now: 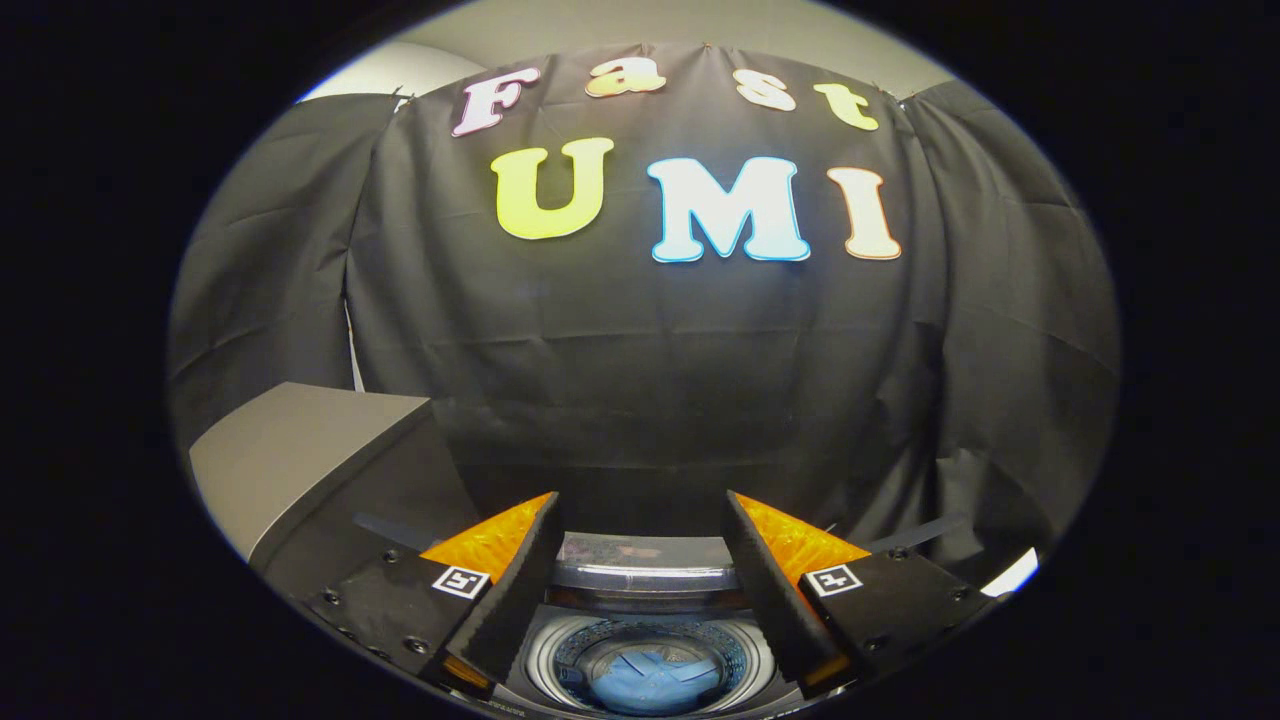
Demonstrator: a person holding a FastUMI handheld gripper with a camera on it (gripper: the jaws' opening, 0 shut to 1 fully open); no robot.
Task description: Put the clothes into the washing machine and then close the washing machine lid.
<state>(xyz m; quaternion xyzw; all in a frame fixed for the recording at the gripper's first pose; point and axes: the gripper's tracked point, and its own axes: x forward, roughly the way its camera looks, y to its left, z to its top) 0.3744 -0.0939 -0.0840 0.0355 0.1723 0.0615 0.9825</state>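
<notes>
My gripper (640, 520) stands open, its two fingers spread wide with nothing between them. Below and between the fingers lies the round tub of the washing machine (560, 640), seen from above. A blue garment (648, 682) rests at the bottom of the drum. The machine's lid (640, 562) stands raised at the far side of the tub, just past the fingertips.
A grey box-shaped unit (300, 450) stands to the left of the washing machine, beside the left finger. The booth's black cloth wall (640, 380) hangs close behind the machine.
</notes>
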